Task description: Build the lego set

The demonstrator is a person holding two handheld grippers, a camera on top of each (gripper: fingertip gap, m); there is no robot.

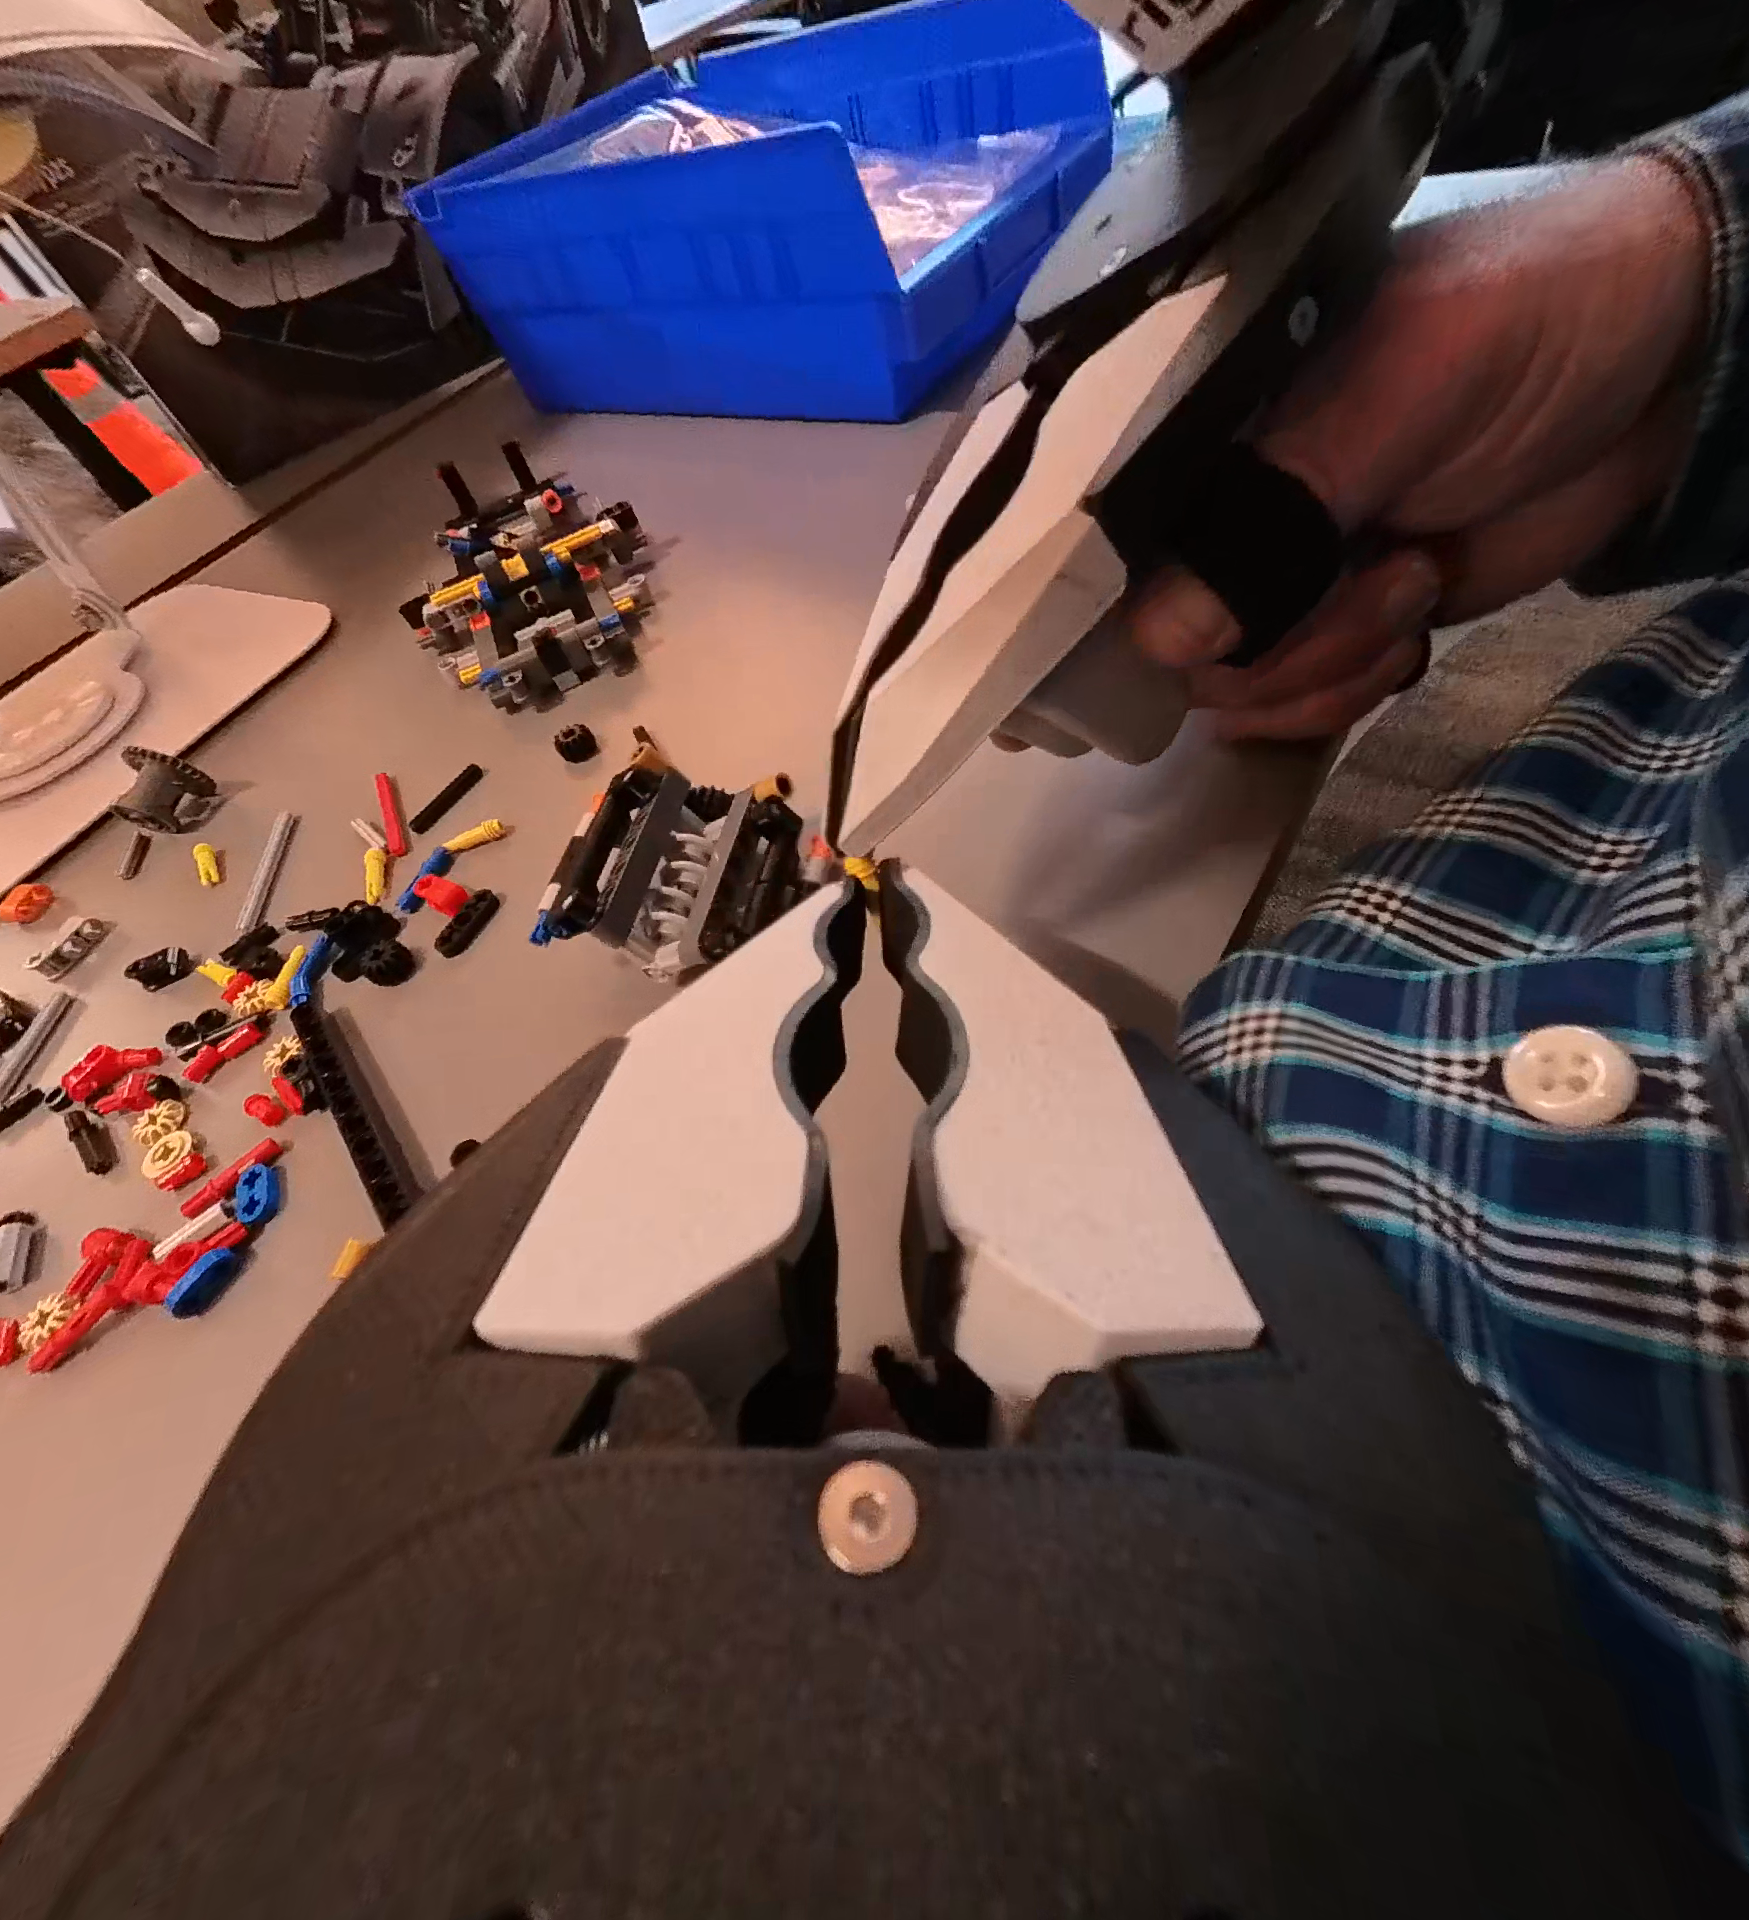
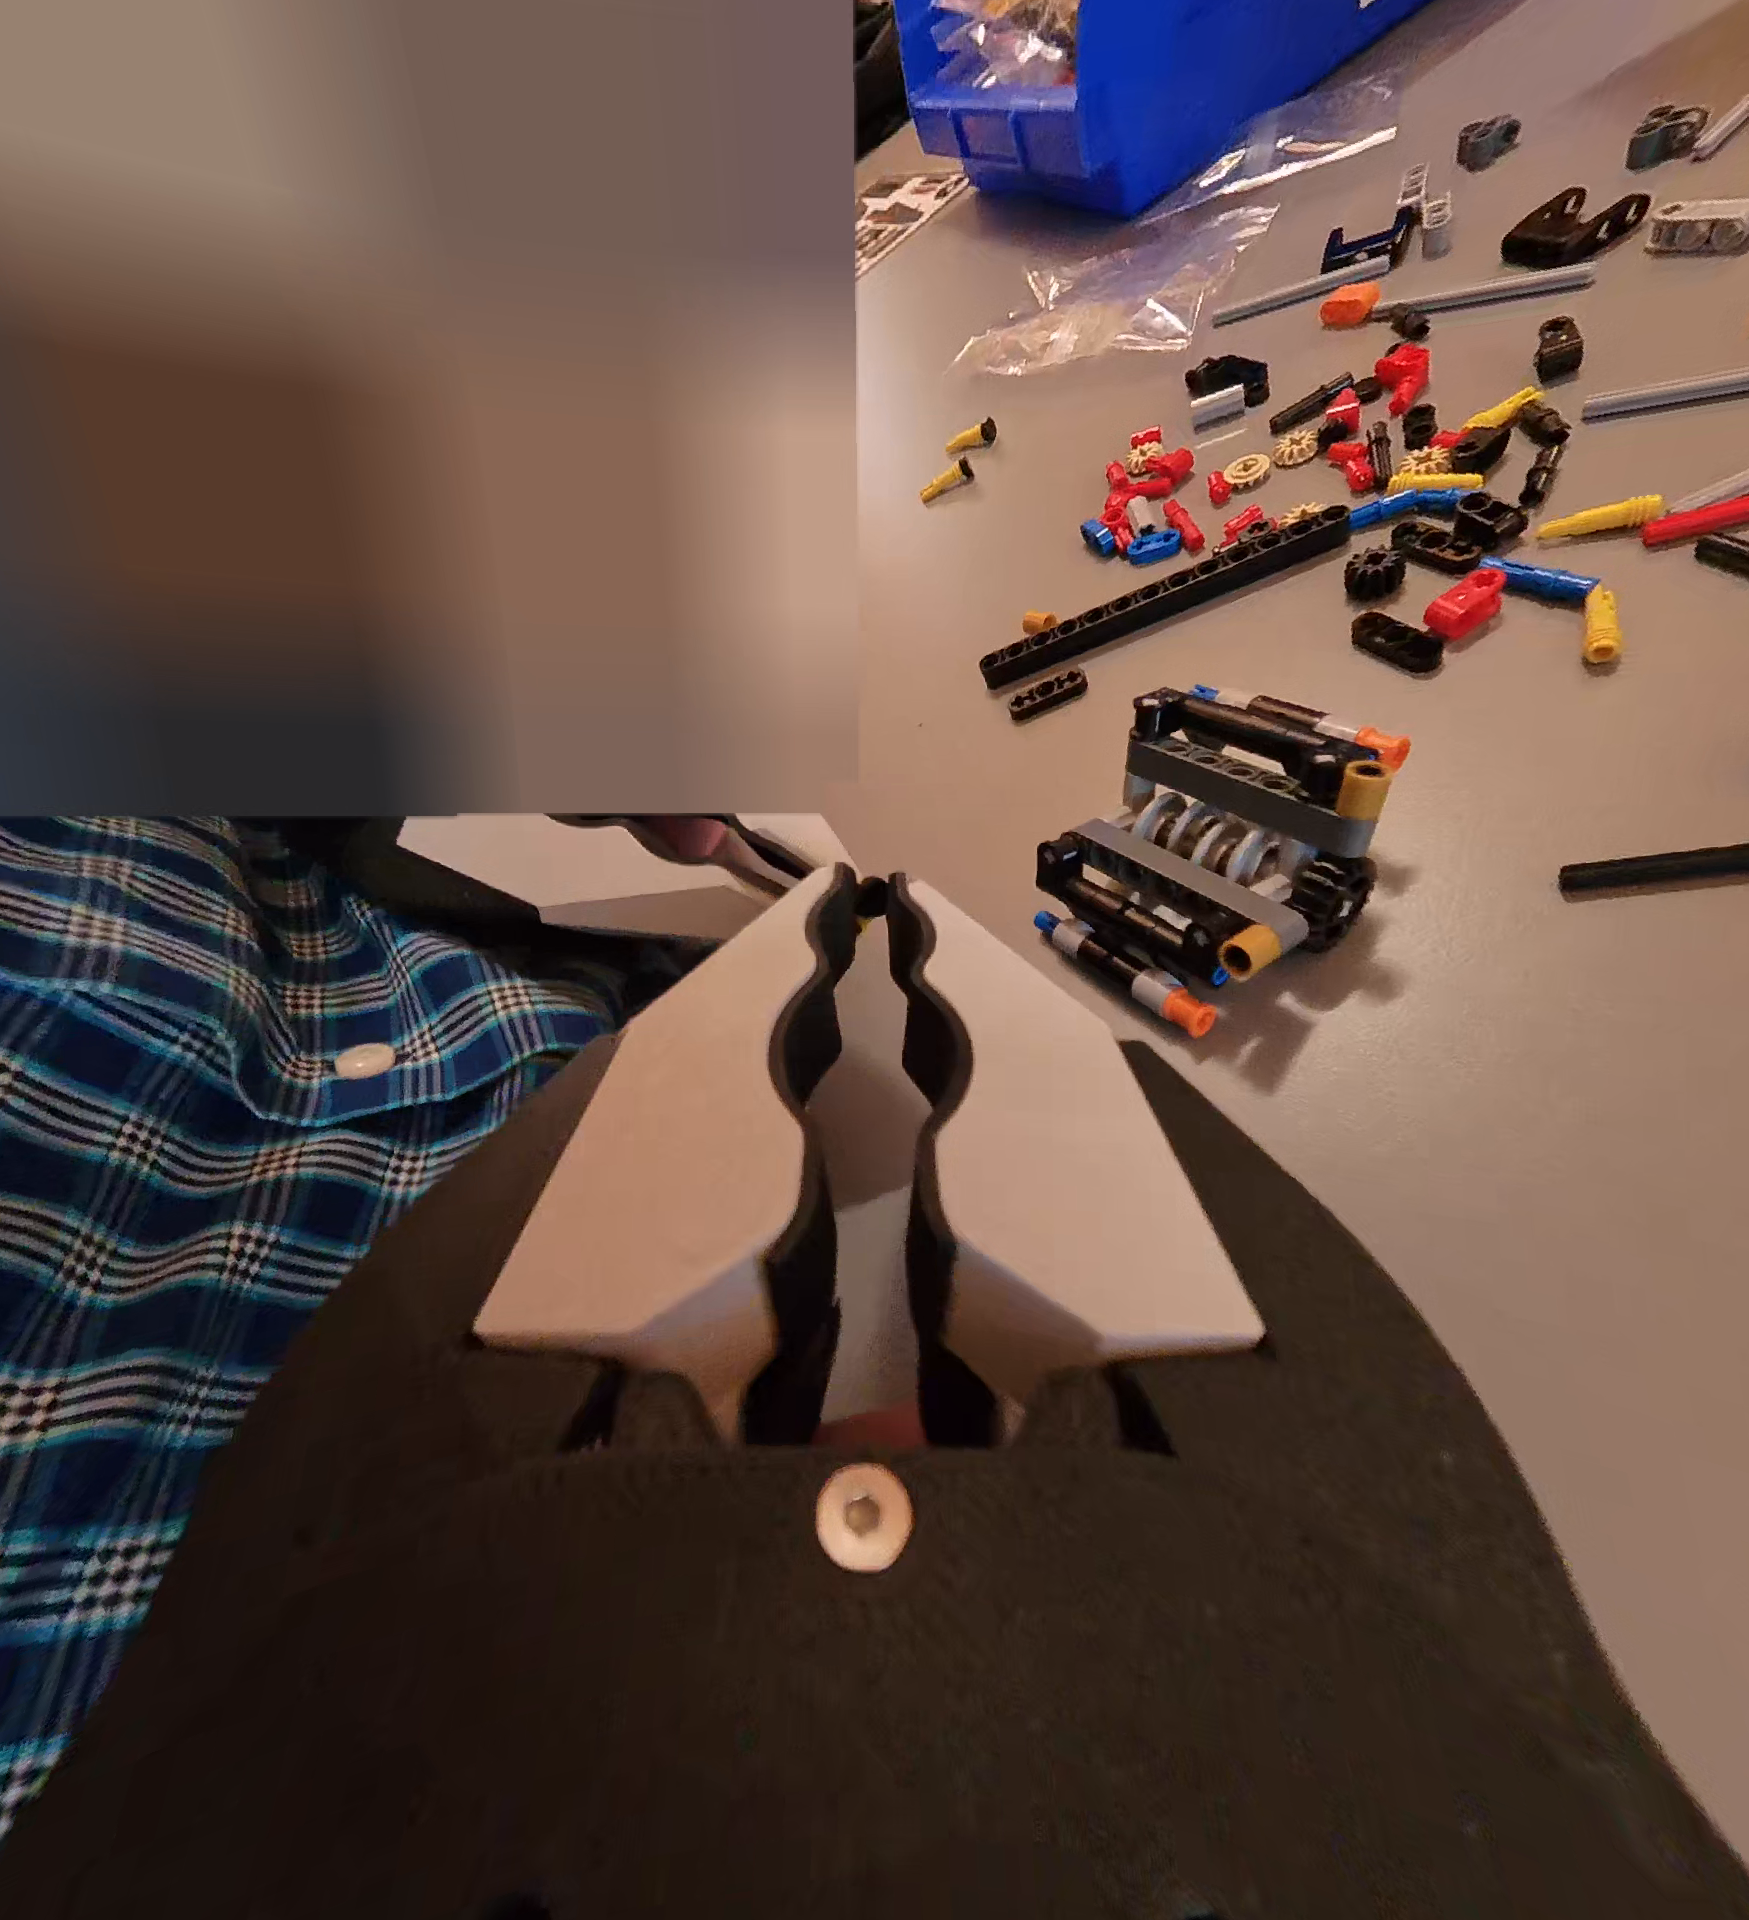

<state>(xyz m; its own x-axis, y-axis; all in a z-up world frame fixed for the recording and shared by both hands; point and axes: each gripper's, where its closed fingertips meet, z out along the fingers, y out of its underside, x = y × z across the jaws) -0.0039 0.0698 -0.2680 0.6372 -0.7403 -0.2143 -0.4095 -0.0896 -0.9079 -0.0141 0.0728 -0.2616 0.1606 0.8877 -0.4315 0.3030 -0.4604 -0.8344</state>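
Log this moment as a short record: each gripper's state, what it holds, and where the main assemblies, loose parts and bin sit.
left gripper: shut on a small yellow piece
right gripper: shut on a small dark piece, tips meeting the left's
engine-like assembly: on the grey table, beside the grippers
larger assembly: farther back
loose parts: scattered on the table
blue bin: at the table's back, holding clear bags
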